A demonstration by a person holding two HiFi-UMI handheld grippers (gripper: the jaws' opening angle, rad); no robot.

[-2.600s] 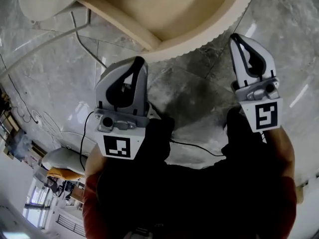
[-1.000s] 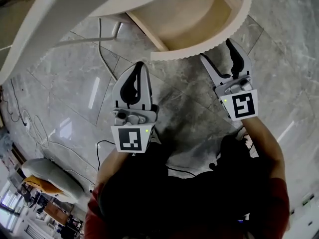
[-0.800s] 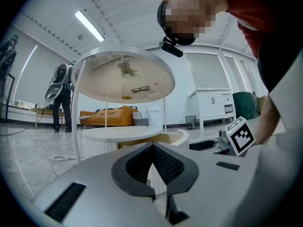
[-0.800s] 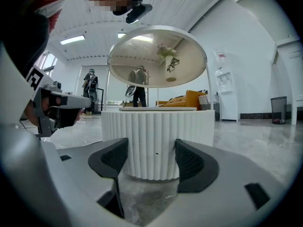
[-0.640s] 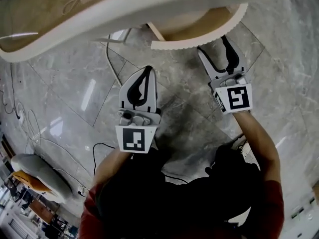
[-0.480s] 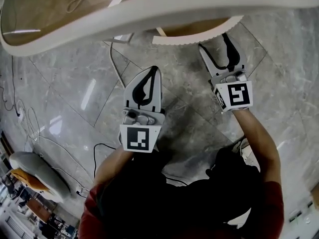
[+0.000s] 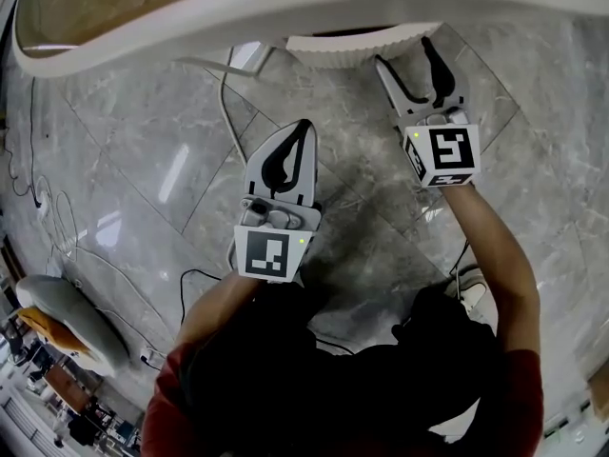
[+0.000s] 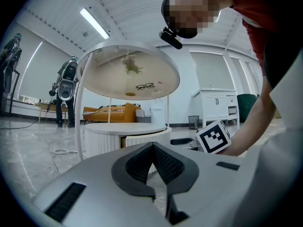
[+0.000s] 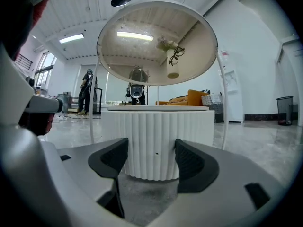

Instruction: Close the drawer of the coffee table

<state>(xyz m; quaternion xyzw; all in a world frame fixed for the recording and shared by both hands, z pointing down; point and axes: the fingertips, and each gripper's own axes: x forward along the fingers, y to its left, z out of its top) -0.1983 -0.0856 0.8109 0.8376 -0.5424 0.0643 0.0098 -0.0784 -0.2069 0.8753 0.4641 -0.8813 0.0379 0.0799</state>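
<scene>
The round white coffee table (image 7: 285, 3) fills the top of the head view, and its ribbed drawer front (image 7: 352, 44) peeks out just past the rim. My right gripper (image 7: 402, 52) is open, its tips at the drawer front. In the right gripper view the ribbed drawer front (image 9: 163, 143) stands straight ahead between the parted jaws of my right gripper (image 9: 151, 157). My left gripper (image 7: 295, 146) is shut on nothing and hangs over the floor, short of the table. In the left gripper view the drawer (image 8: 142, 138) sticks out a little from the base.
A white cable (image 7: 224, 93) trails over the grey marble floor under the table's edge. A pair of glasses (image 8: 144, 86) lies on the glass top. Farther off are a standing person (image 8: 66, 86), an orange sofa (image 8: 106, 112) and a white cabinet (image 8: 215, 105).
The drawer has slid from wide open to almost fully under the table top. My right gripper moved forward with it, open throughout. The left gripper followed, shut.
</scene>
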